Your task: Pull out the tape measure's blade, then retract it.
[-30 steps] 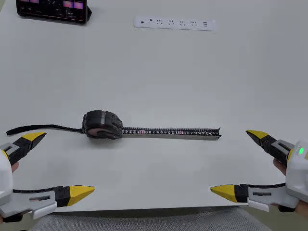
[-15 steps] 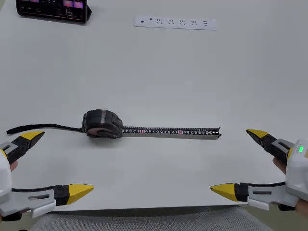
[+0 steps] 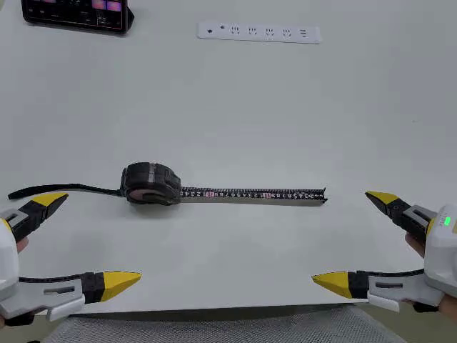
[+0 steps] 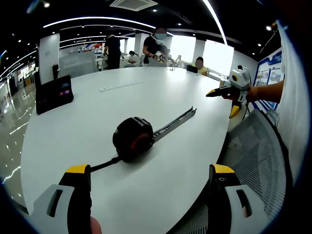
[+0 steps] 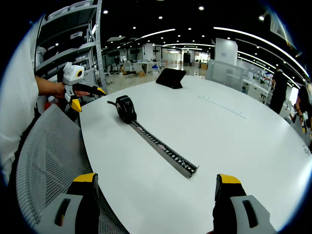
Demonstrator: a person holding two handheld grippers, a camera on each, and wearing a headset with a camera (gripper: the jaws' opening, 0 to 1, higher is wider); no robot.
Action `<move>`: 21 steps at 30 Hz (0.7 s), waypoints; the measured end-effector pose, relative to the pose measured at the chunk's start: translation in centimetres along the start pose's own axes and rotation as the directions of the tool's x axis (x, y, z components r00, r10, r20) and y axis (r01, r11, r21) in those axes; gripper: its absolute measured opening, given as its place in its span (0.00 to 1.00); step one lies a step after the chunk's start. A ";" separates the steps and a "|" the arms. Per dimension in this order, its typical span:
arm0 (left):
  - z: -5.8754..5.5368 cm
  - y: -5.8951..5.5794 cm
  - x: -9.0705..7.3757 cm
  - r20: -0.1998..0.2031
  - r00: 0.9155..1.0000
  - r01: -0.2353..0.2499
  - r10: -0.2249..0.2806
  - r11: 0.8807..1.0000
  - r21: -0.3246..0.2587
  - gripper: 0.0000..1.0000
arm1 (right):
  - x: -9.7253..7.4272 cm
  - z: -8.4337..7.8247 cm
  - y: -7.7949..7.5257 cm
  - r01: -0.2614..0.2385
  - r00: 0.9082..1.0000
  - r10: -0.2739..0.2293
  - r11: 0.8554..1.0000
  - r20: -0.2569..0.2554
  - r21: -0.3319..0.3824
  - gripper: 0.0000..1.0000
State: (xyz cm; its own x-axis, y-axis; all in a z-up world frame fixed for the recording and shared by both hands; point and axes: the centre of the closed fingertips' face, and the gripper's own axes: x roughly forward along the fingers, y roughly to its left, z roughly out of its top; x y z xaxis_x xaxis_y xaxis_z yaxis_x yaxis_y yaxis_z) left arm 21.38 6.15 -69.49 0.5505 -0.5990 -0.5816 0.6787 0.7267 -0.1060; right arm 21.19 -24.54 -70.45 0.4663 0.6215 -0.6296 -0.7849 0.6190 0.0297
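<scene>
A black tape measure lies on the white table, its blade drawn out to the right and flat on the surface, a black strap trailing left. The case and blade lie ahead of my left gripper, which is open and holds nothing. That gripper sits at the table's near left edge. My right gripper is open at the near right edge, just off the blade's hooked tip. The case lies far from it.
A white power strip lies at the table's far side, and a dark tablet stands at the far left corner. A grey mesh chair sits under the near edge. People stand in the room beyond.
</scene>
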 end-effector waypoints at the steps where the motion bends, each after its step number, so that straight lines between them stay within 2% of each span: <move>1: 0.0 0.0 0.0 0.001 1.000 0.001 -0.001 1.000 -0.002 0.99 | 0.0 0.0 0.0 0.000 1.000 0.000 1.000 0.001 0.000 0.99; 8: 0.3 0.1 0.3 0.010 1.000 0.007 -0.007 1.000 -0.011 0.99 | 0.1 0.1 0.0 -0.004 1.000 0.004 1.000 0.003 0.009 0.99; 12: 0.2 0.4 0.9 -0.001 1.000 -0.003 0.003 1.000 -0.025 0.99 | 0.3 0.1 -0.1 -0.010 1.000 0.010 1.000 0.000 0.010 0.99; 21: 1.2 0.6 2.6 0.009 1.000 0.000 0.000 0.999 -0.043 0.99 | 0.7 0.0 -0.7 -0.015 1.000 0.016 1.000 -0.003 0.015 0.99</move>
State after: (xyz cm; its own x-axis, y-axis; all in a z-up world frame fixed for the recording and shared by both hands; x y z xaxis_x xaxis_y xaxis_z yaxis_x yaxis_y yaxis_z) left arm 23.77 4.61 -70.05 0.5551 -0.6018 -0.5741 0.6575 0.7403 -0.1403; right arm 22.10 -24.57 -70.95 0.4528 0.6296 -0.6314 -0.7859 0.6163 0.0509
